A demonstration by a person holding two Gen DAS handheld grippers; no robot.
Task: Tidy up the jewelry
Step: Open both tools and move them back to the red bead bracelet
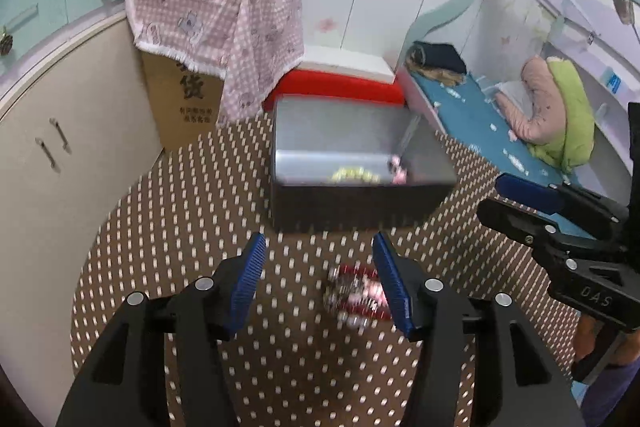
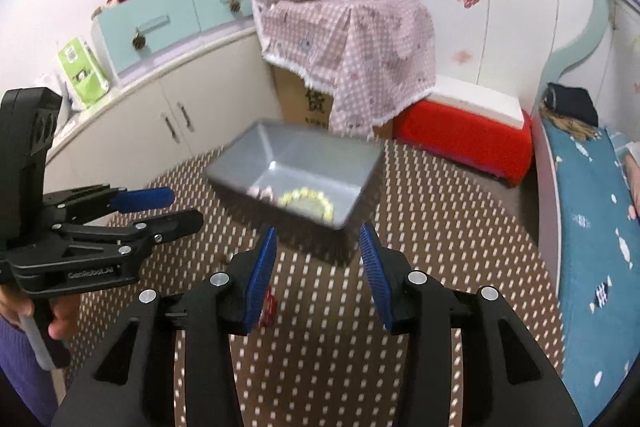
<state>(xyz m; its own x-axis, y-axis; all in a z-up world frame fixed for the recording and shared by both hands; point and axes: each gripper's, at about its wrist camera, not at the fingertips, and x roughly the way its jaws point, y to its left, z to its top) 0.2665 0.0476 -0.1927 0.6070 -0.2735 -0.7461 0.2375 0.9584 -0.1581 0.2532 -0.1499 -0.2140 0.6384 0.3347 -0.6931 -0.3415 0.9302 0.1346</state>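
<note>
Two pairs of black tongs with blue ribbed pads point down at a brown mat [image 1: 168,227] covered in rows of pale dots. The left tongs [image 1: 320,287] stand apart with nothing pressed between the pads; on the mat in the gap, close to the right-hand pad, lies a blurred heap of red, silver and pink jewelry [image 1: 356,293] — its separate pieces cannot be told apart. The right tongs [image 2: 318,277] are also parted and hold nothing; by the inner face of the left-hand pad a small red and pink piece [image 2: 269,307] shows on the mat, and whether it touches the pad cannot be told. Each view catches the other tongs off to one side, with a hand [image 2: 60,323] on the handle of the left pair. Just beyond both pairs a gray tray [image 1: 352,131] sits on the mat, holding a yellow bead bracelet [image 2: 306,205] and a small pink item [image 1: 398,169] on its floor. Behind the tray stand a red box with a white lid [image 2: 464,137] and a cardboard box [image 1: 180,99] draped in a pink checked cloth [image 1: 216,15]. To the left runs a cream cabinet [image 2: 168,131]; to the right, a bed with a blue sheet [image 2: 592,211].
</note>
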